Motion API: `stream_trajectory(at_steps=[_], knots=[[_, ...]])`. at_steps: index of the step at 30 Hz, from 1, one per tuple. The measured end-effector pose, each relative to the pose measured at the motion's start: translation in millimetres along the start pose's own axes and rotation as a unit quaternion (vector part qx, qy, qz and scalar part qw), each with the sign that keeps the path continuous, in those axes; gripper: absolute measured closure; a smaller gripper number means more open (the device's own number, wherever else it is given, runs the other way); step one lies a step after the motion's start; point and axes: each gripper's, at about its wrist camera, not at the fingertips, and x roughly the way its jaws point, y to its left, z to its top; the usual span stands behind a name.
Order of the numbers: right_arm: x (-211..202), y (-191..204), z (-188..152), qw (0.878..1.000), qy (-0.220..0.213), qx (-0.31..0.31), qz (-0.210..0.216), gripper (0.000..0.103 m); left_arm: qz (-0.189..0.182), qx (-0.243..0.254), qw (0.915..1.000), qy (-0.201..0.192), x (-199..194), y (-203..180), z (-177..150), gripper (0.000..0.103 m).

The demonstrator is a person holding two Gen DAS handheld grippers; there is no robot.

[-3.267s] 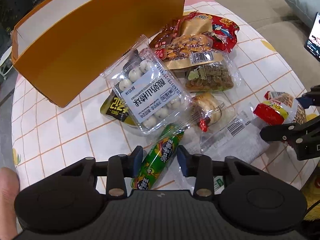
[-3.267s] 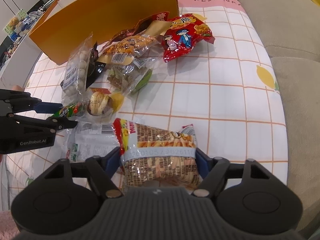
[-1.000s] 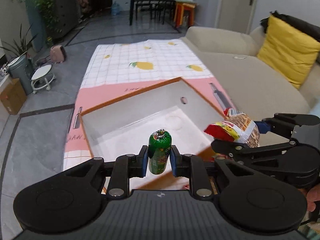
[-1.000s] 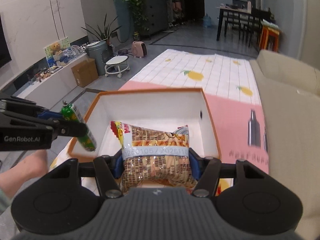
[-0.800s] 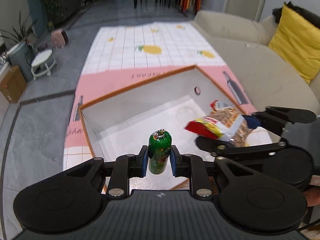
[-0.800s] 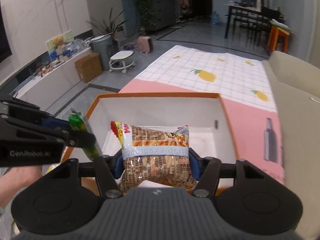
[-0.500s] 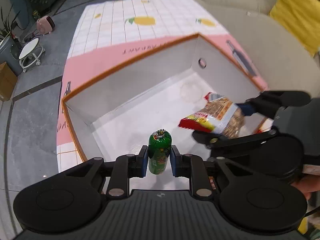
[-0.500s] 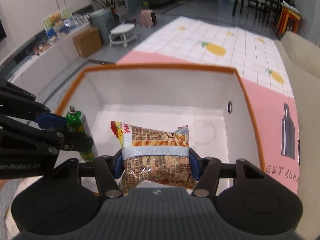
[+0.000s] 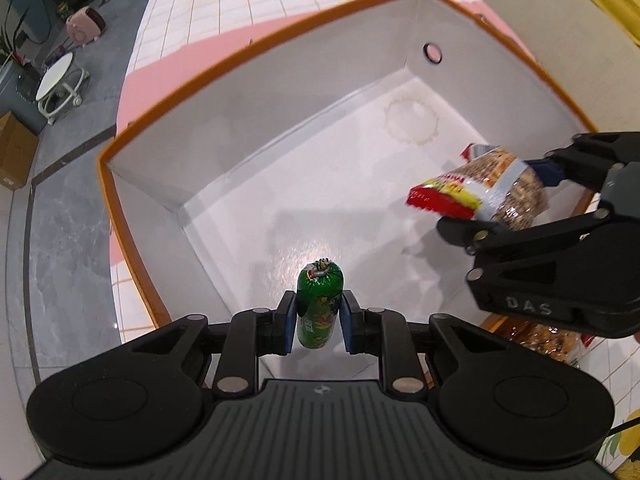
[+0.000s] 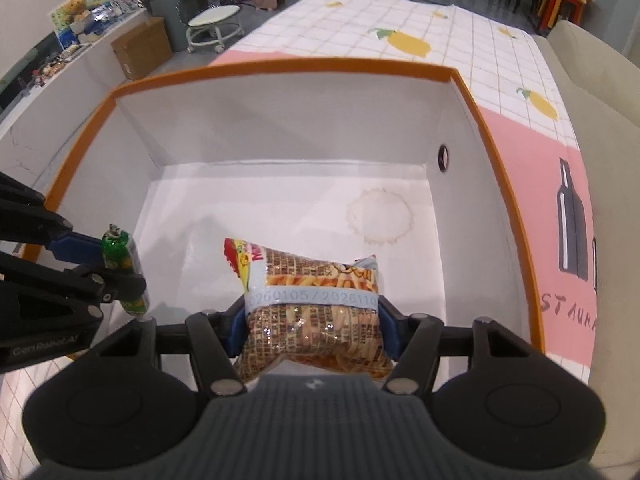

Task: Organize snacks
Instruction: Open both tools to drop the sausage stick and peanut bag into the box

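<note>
Left gripper [image 9: 319,322] clamped on a green sausage stick [image 9: 319,304], held upright over the near-left part of the box [image 9: 256,52], above its white floor. Right gripper [image 10: 312,326] pinching a snack bag [image 10: 316,312] across its middle, red end pointing forward, over the near-right part of the same box and not resting on the floor. More snack packets [image 9: 552,340] lie outside the box's near wall, half hidden behind the right gripper.
</note>
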Motion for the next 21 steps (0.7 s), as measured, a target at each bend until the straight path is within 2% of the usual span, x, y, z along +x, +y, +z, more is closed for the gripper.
stream_trajectory(at_steps=[9,15,19,21], knots=[[2.1,4.3,-1.5,1.000,0.014,-0.001,-0.016,0.039,0.011,-0.006,0.9999,0.010,7.9,2.8,-5.1,0.078],[2.6,5.0,-4.4,1.000,0.014,0.004,-0.020,0.039,0.011,-0.008,0.9999,0.002,6.7,2.1,-5.4,0.078],[-1.3,6.1,-4.7,1.000,0.007,0.004,-0.022,0.035,0.022,-0.006,0.9997,-0.005,3.7,1.2,-4.9,0.078],[-4.1,7.1,-5.1,1.000,0.003,0.001,-0.026,0.031,0.024,-0.007,0.9996,-0.010,1.0,1.1,-6.0,0.073]])
